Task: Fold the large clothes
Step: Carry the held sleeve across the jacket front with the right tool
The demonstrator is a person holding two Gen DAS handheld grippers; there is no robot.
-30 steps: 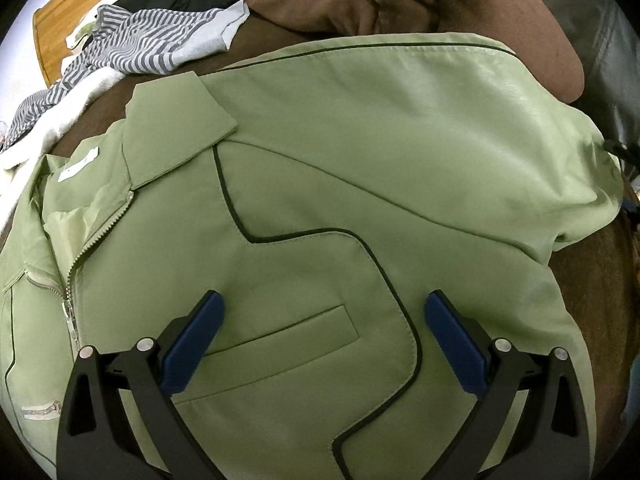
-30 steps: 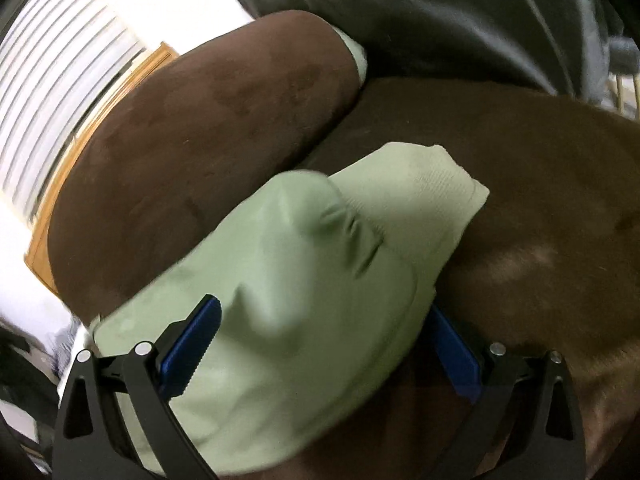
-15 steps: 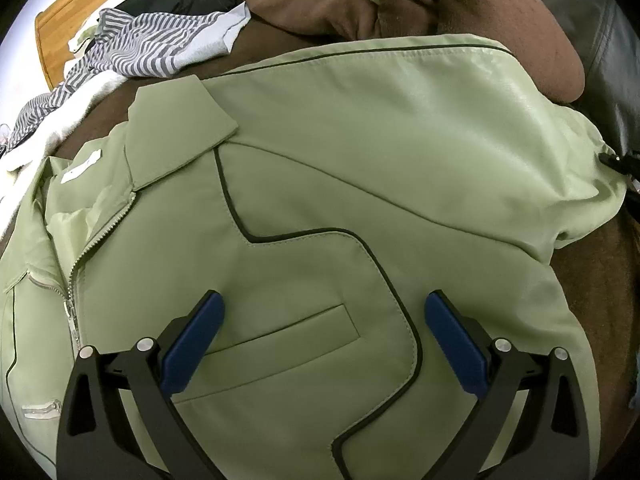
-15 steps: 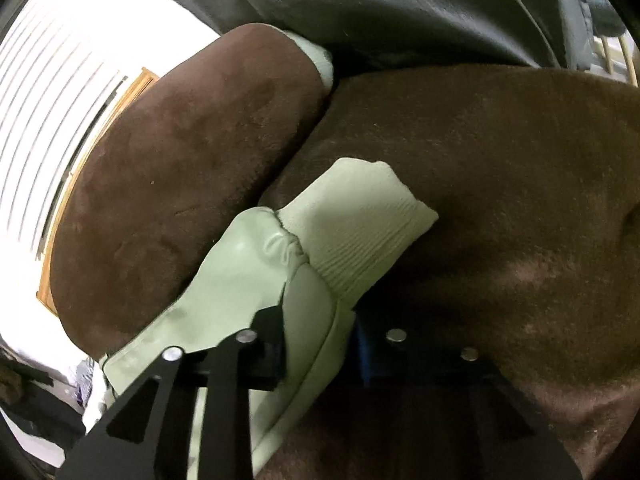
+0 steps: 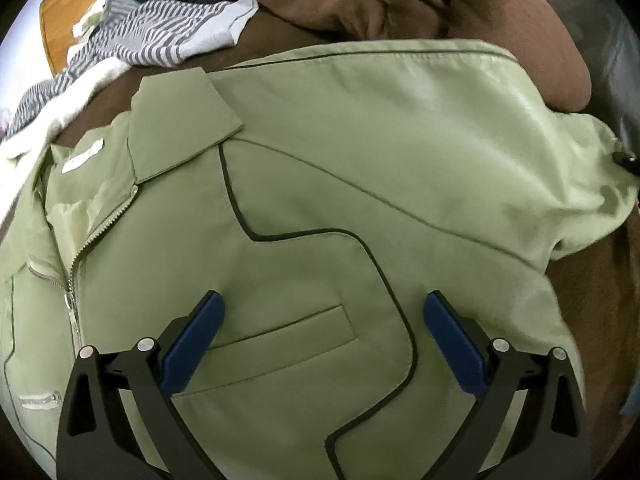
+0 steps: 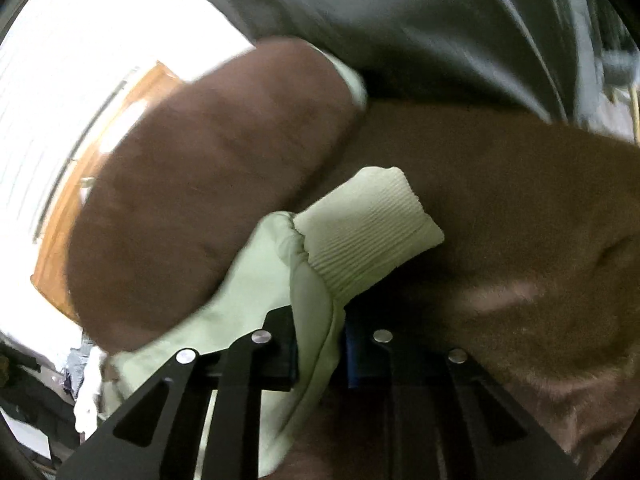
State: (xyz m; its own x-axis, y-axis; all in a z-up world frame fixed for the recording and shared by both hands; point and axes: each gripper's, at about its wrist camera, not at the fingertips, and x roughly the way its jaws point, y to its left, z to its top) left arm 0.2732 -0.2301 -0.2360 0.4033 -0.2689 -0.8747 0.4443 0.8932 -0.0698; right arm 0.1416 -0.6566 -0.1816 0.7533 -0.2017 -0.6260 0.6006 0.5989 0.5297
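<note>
The jacket (image 5: 360, 184) lies flat on the brown sofa (image 6: 520, 208). The R gripper (image 6: 320, 354) is clenched on the sleeve (image 6: 308, 304) near the cuff (image 6: 368, 224), probably to fold it in. The L gripper (image 5: 320, 340) hovers released above the front.

The left tongs (image 5: 322, 320) are wide open. The two blue pads (image 5: 192, 344) stand far apart, one on each side, and nothing is squeezed between them. These tongs point steeply down and hang just over the green jacket (image 5: 360, 168).

The right tongs (image 6: 320, 344) are closed tight. Their black arms sit close together, and the pads pinch the end of the green sleeve (image 6: 316, 312) just behind its ribbed cuff (image 6: 368, 232). These tongs point down at a gentler slant. Their picture is blurry.
</note>
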